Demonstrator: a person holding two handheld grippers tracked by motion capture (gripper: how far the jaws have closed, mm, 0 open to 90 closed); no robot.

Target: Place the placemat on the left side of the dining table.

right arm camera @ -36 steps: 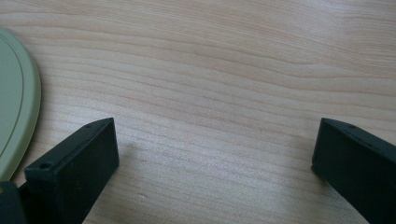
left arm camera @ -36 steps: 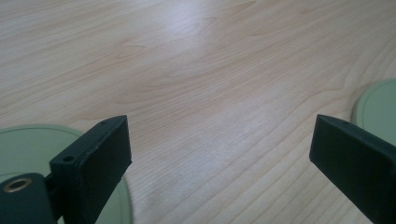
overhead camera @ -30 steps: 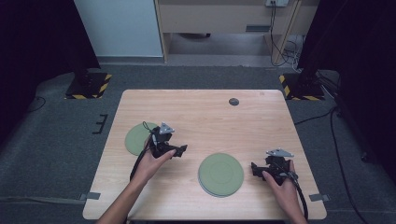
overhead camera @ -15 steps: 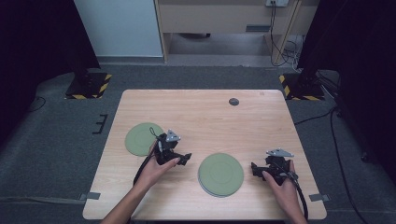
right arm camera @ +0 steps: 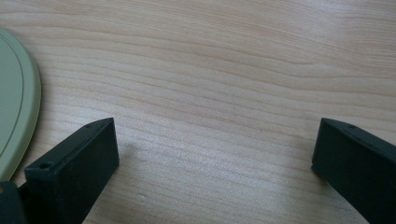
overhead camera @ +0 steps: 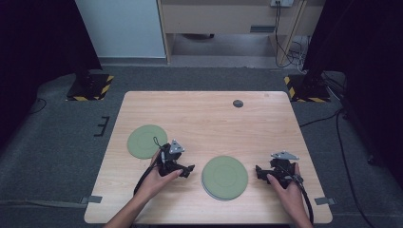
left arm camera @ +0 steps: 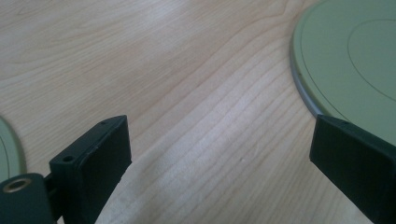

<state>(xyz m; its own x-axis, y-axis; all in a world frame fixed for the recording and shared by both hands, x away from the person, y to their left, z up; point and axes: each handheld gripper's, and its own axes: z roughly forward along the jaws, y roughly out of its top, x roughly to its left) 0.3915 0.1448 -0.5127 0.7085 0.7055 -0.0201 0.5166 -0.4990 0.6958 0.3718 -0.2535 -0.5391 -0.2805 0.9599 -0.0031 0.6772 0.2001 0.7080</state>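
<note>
A: In the high view we see that our left tongs have moved right over the last second, off the far-left green plate and toward the stack of green plates at the near middle of the desk. The single plate stays flat where it was, at the left, so we judge it is put down or left alone and the stack is the next target.

B: And our right tongs haven't shifted; they rest just right of the stack, jaws pointing at it.

A: In the left gripper view our left tongs are spread wide over bare wood, gripping nothing. The stack's rim sits at the right, partly behind the right jaw; a sliver of the single plate shows at the left edge.

B: In the right gripper view our right tongs are also wide apart and empty, with the stack's edge at the left, near the left jaw.

A: Any writing?

B: None we can read: no brand or label on plates, desk or tongs. The small dark disc at the far side is plain too.
</note>
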